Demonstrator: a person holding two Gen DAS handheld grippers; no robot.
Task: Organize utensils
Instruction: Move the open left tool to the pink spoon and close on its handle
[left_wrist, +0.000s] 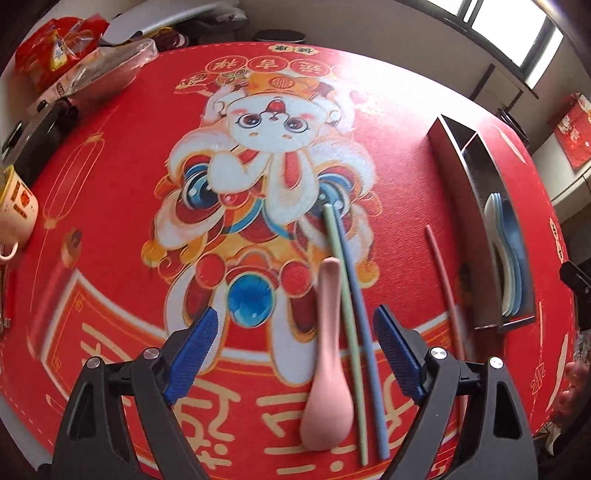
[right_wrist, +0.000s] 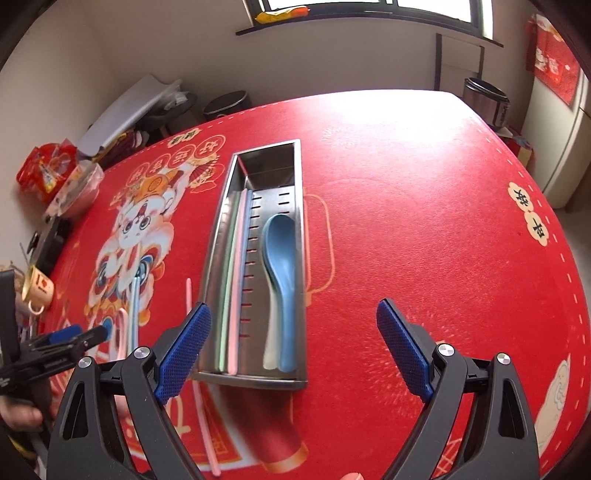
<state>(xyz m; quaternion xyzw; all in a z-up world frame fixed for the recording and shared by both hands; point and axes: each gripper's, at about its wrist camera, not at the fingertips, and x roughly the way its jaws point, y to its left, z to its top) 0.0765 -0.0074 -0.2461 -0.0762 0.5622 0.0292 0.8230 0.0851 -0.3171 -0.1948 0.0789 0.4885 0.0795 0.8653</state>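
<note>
Left gripper (left_wrist: 295, 354) jaws wide apart, empty, above pink ceramic spoon (left_wrist: 327, 362), pale green chopstick (left_wrist: 345, 314) and blue chopstick (left_wrist: 360, 314) lying side by side on red printed tablecloth (left_wrist: 110, 221). Right gripper (right_wrist: 293, 350) spread too, empty. Beyond: lone pink chopstick (left_wrist: 443, 291), then stainless steel utensil tray (right_wrist: 218, 236) holding blue spoon (right_wrist: 280, 254) and chopsticks.

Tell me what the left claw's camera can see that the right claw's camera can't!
Only the left view shows the whole pink spoon with the green chopstick and blue chopstick lying loose on the mat, between the open left claw.

Only the right view looks inside the metal tray: chopsticks along one side, and the blue spoon from above.

Both show the red mat, the tray, the loose pink chopstick and the yellow mug.
</note>
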